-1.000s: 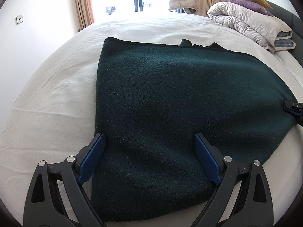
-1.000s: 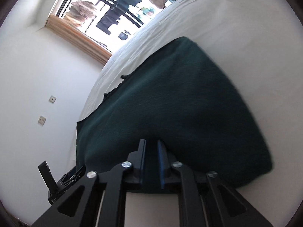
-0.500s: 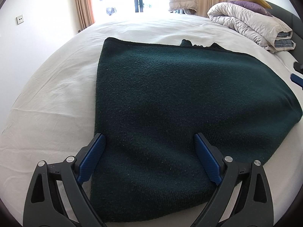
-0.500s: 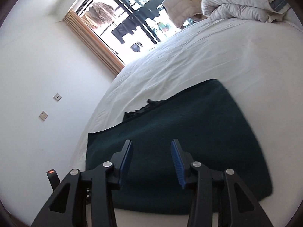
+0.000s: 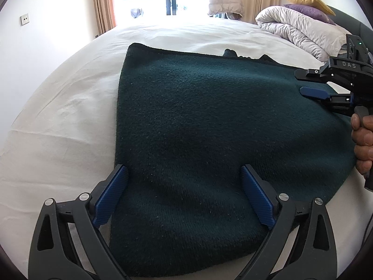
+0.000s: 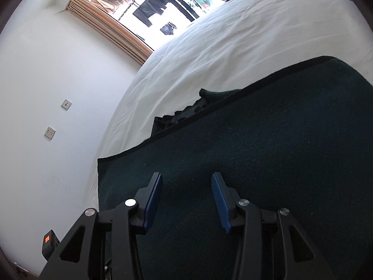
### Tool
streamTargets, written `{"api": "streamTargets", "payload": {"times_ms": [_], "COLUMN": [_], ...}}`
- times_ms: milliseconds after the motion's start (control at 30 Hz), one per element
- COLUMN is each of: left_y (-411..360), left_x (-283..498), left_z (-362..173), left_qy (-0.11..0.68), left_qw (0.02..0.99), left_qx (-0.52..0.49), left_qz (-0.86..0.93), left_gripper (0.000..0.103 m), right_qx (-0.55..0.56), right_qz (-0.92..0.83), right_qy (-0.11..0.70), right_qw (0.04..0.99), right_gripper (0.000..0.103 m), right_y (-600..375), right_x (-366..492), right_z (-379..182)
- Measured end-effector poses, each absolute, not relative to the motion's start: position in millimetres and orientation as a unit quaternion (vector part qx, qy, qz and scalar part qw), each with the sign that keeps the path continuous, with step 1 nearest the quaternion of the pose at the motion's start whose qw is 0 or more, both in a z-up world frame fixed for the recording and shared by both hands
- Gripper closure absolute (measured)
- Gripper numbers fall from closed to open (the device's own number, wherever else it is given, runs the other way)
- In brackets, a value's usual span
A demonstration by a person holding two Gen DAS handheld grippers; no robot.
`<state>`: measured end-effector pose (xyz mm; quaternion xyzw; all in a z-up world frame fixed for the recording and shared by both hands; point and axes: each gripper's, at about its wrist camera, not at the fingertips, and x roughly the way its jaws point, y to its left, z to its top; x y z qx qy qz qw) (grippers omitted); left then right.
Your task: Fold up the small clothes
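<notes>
A dark green knitted garment [image 5: 209,128] lies folded flat on the white bed sheet [image 5: 58,116]; a bit of ribbed fabric pokes out past its far edge [image 6: 186,112]. My left gripper [image 5: 183,166] hovers open over the garment's near edge with only cloth below it. In the right wrist view my right gripper [image 6: 186,175] is open above the garment [image 6: 268,163], nothing between its blue pads. From the left wrist view the right gripper [image 5: 303,82] shows at the right edge, turned on its side, held by a hand [image 5: 363,144].
A rolled white duvet [image 5: 298,28] with purple and yellow pillows [image 5: 307,2] sits at the bed's far right. A pale jacket [image 5: 223,0] hangs by the bright window. A white wall [image 6: 46,81] runs left of the bed. A small black device with an orange light [image 6: 49,240] lies below.
My right gripper let go of the garment's right edge, opened, and moved up over the garment toward its far side. The garment lies flat. My left gripper has stayed still and open.
</notes>
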<state>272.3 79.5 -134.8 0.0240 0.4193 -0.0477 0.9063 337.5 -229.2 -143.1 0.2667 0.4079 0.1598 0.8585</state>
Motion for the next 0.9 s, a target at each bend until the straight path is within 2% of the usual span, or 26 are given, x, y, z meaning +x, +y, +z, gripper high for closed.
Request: {"api": "streamTargets", "payload": {"times_ms": [33,133,200,267,333,433,500,533,567,667,733,900], "left_y": [80,81,81,81,81,80,81,82,83,91,103,143], "left_x": [271,271,271,270,270,270,270,269,268,257,241,208], "left_z": [-135,-135,-135,-135,-135,-135,-134,-133,-131,-116,-104,-84], "left_qy": [0.419,0.419,0.418,0.418,0.418,0.417,0.417,0.417,0.416,0.407,0.393,0.368], "left_qw": [0.906,0.907,0.907,0.907,0.907,0.907,0.907,0.907,0.908,0.911,0.917,0.925], "left_qx": [0.024,0.023,0.022,0.022,0.022,0.023,0.021,0.019,0.014,-0.004,-0.018,-0.071], "left_qz": [-0.048,-0.049,-0.049,-0.049,-0.049,-0.049,-0.050,-0.051,-0.054,-0.066,-0.056,-0.063], "left_gripper": [0.004,0.004,0.004,0.004,0.004,0.004,0.004,0.004,0.004,0.005,0.005,0.005], "right_qx": [0.273,0.281,0.308,0.352,0.384,0.387,0.363,0.374,0.381,0.311,0.257,0.233], "right_qz": [0.156,0.131,0.103,0.070,0.039,0.015,-0.053,-0.046,-0.025,0.047,0.077,0.087], "right_qy": [0.406,0.402,0.393,0.382,0.370,0.350,0.343,0.333,0.326,0.323,0.326,0.370], "right_qw": [0.858,0.862,0.860,0.852,0.845,0.853,0.864,0.865,0.865,0.892,0.906,0.895], "right_gripper": [0.058,0.067,0.076,0.092,0.103,0.103,0.098,0.089,0.071,0.048,0.042,0.041], "right_y": [-235,-260,-288,-322,-352,-375,-384,-387,-387,-373,-373,-406], "right_x": [339,342,344,344,342,336,323,314,304,267,236,177], "right_z": [-142,-142,-145,-153,-160,-155,-143,-137,-129,-101,-90,-105]}}
